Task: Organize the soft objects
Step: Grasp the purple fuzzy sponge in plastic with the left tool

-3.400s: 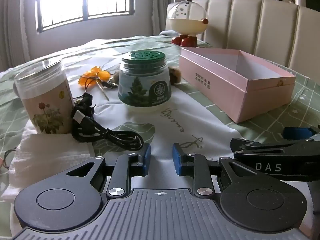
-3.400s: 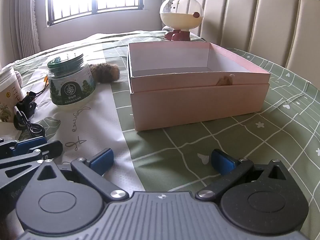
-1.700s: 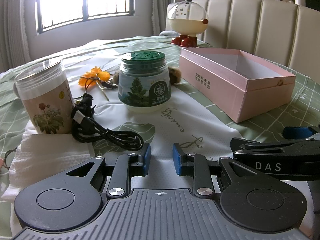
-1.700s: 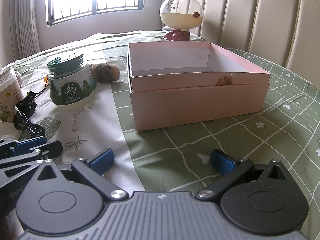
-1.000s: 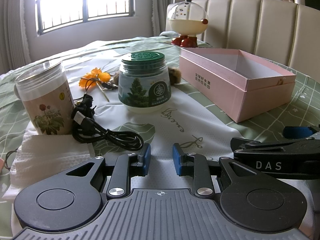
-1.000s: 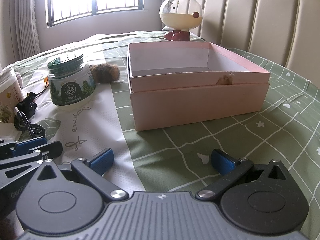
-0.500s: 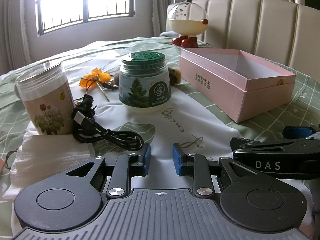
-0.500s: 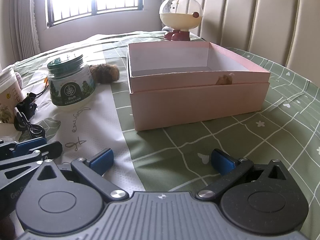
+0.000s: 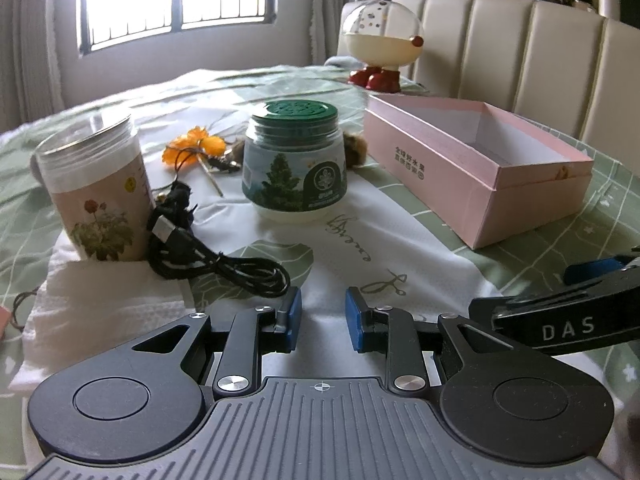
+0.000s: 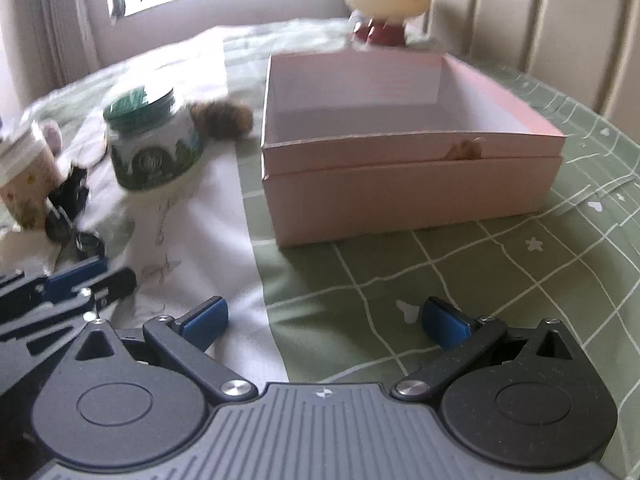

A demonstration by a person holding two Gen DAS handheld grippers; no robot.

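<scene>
An open pink box (image 10: 412, 196) stands empty on the green tablecloth, straight ahead of my right gripper (image 10: 324, 316), whose blue pads are spread wide with nothing between them. A brown fur ball (image 10: 222, 120) lies left of the box, behind the green-lidded jar (image 10: 154, 148); in the left wrist view the fur ball (image 9: 356, 146) peeks out beside the jar (image 9: 294, 160). A white folded cloth (image 9: 100, 300) lies at the near left. My left gripper (image 9: 322, 308) hovers over the white table runner, its pads a narrow gap apart and holding nothing.
A floral canister (image 9: 96, 192), a coiled black cable (image 9: 208, 256) and an orange flower (image 9: 196, 144) sit on the left. A round figurine (image 9: 382, 40) stands behind the pink box (image 9: 480, 152). Cream chair backs line the far right. One blue finger of the right gripper (image 9: 592, 276) shows at the right edge.
The right wrist view has tipped downward and is blurred with motion, so the box and jar sit lower and nearer. The left gripper has stayed still.
</scene>
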